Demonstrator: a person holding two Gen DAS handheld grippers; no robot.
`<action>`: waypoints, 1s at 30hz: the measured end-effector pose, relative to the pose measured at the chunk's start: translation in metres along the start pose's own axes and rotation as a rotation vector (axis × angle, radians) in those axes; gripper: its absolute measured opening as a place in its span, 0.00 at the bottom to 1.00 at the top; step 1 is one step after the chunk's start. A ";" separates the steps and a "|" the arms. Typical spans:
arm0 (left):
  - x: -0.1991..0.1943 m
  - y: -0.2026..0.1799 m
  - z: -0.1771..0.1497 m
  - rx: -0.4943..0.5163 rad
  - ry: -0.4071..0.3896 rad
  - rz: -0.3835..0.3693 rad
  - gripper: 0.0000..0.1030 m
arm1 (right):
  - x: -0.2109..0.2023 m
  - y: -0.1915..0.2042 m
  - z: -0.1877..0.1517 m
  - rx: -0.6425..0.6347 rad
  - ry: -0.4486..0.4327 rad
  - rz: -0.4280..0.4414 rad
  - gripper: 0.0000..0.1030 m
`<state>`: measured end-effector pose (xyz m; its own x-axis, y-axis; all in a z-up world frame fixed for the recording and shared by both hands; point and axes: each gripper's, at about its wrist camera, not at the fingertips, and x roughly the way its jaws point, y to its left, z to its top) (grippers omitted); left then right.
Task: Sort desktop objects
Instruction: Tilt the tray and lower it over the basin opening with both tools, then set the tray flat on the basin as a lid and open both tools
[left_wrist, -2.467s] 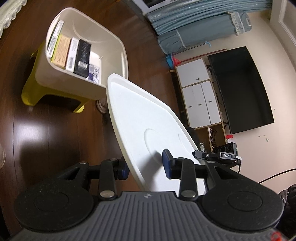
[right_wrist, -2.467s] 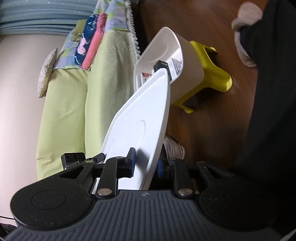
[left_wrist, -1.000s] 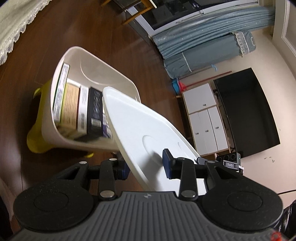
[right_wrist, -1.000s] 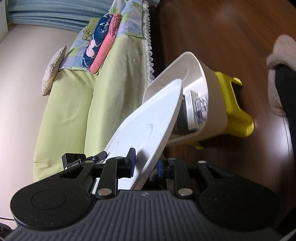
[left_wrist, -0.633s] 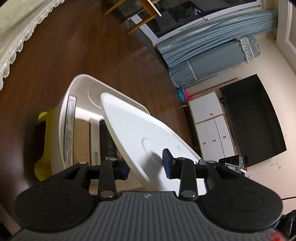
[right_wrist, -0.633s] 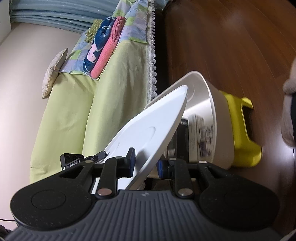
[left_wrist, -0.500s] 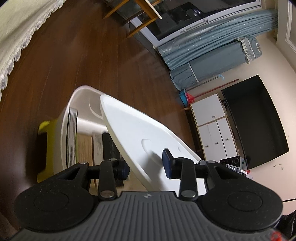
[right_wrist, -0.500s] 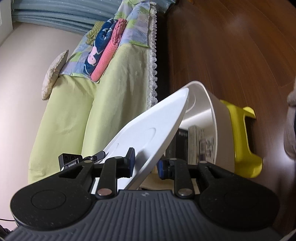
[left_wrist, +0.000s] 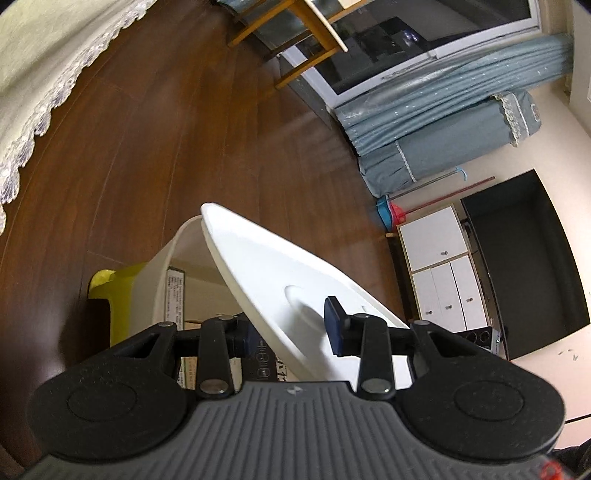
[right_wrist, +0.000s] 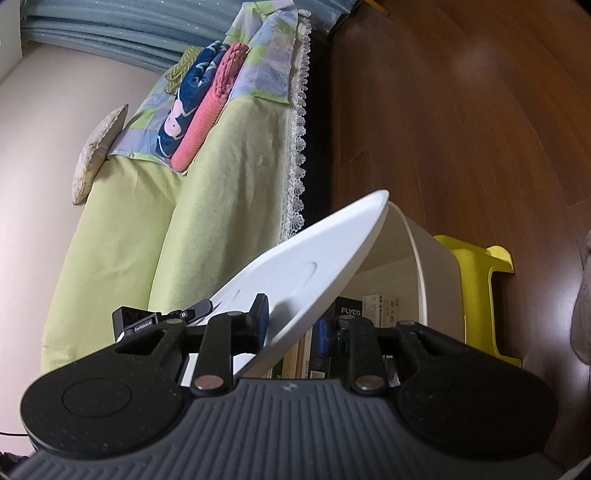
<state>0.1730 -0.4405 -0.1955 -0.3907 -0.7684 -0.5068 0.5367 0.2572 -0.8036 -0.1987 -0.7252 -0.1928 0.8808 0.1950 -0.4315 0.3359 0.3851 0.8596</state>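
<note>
Item: lid (left_wrist: 273, 273), long axis toward 11 o'clock over the bin (left_wrist: 162, 273); our left gripper (left_wrist: 291, 332) and right gripper (right_wrist: 291, 325) each clamp one edge, equally near.

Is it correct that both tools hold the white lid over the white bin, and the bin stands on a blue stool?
Not quite: the stool is yellow, not blue, as the right wrist view shows. The rest holds: the left tool and the right tool grip the white lid over the white bin.
</note>
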 end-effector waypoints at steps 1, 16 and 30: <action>0.002 0.003 0.000 -0.006 0.003 0.004 0.40 | 0.001 -0.002 -0.001 0.001 0.006 -0.005 0.22; 0.014 0.020 -0.013 0.042 0.116 0.224 0.48 | 0.007 -0.006 -0.014 -0.060 0.034 -0.219 0.30; 0.006 0.000 -0.011 0.150 0.153 0.292 0.53 | -0.001 0.010 -0.018 -0.188 -0.029 -0.349 0.34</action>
<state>0.1622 -0.4384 -0.2024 -0.3062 -0.5755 -0.7583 0.7418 0.3550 -0.5690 -0.2025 -0.7052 -0.1884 0.7342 -0.0012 -0.6790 0.5522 0.5829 0.5961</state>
